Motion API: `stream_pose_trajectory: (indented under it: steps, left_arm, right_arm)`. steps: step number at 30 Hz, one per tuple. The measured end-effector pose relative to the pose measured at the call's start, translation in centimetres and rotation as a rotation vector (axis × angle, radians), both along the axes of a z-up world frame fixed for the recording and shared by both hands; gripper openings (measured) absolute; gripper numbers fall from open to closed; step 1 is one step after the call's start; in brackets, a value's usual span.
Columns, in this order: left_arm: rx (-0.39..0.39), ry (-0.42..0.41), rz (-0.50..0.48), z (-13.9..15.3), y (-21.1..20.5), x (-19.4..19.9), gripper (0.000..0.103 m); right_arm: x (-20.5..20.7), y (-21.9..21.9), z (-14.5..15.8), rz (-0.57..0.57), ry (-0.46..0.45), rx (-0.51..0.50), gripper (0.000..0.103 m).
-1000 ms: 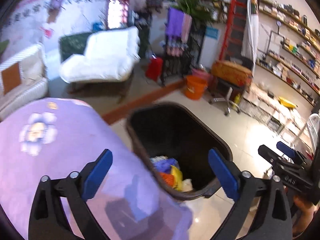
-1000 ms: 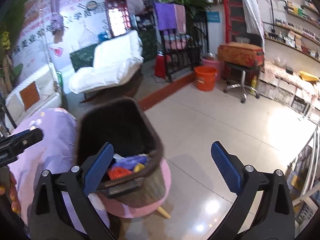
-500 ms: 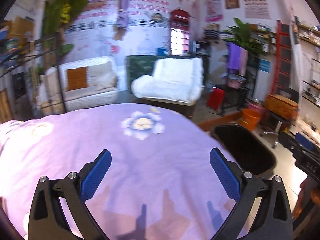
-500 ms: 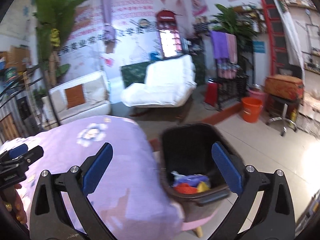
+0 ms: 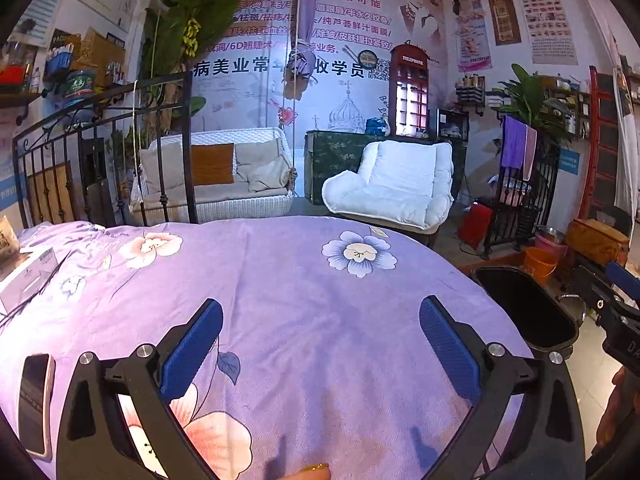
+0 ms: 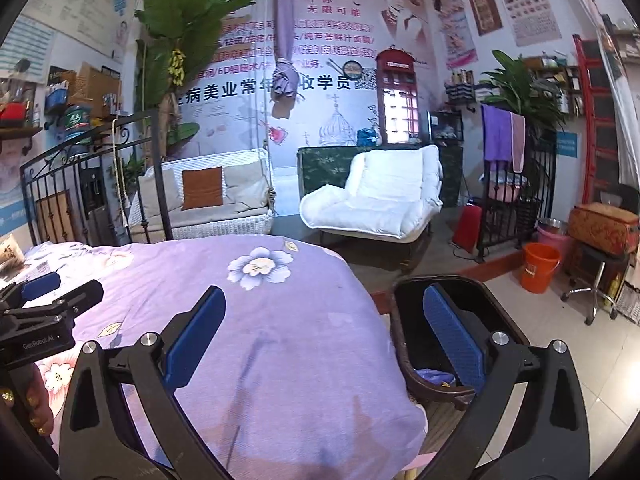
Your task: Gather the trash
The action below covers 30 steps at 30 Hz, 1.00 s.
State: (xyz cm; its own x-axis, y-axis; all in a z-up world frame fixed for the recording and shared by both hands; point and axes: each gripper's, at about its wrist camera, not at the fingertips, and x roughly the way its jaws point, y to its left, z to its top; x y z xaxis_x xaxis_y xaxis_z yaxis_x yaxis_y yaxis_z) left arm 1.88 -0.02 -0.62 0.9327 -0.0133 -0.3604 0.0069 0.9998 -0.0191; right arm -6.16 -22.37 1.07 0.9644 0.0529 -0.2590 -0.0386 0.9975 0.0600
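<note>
A black trash bin [image 5: 528, 312] stands on the floor at the right edge of a bed with a purple flowered cover [image 5: 300, 300]. In the right wrist view the bin [image 6: 404, 344] holds blue and yellow scraps [image 6: 434, 376]. My left gripper [image 5: 320, 344] is open and empty above the bed cover. My right gripper [image 6: 324, 336] is open and empty, over the bed's right edge and the bin. No loose trash shows on the cover between the fingers.
A phone [image 5: 34, 398] lies at the bed's left edge, with a white box [image 5: 28, 276] further back. A black metal bedframe [image 5: 108, 160], a white armchair [image 5: 392, 188], a wicker sofa [image 5: 216, 180] and an orange bucket [image 6: 538, 266] stand beyond.
Both grippers have swung left, away from the bin and toward the bed. The bin has slid to the right side of both views. Both stay open and empty.
</note>
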Motion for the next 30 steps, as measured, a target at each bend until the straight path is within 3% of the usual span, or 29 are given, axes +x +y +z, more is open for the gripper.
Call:
stream_pose_trajectory:
  steps: [12, 30]
  left_arm:
    - [0.004, -0.037, 0.011, 0.2, 0.6, -1.1, 0.098]
    - [0.010, -0.029, -0.003, 0.0, 0.3, -1.1, 0.098]
  right_arm:
    - [-0.6, 0.9, -0.4, 0.001, 0.005, -0.027, 0.098]
    - [-0.3, 0.2, -0.5, -0.020, 0.017, -0.010, 0.098]
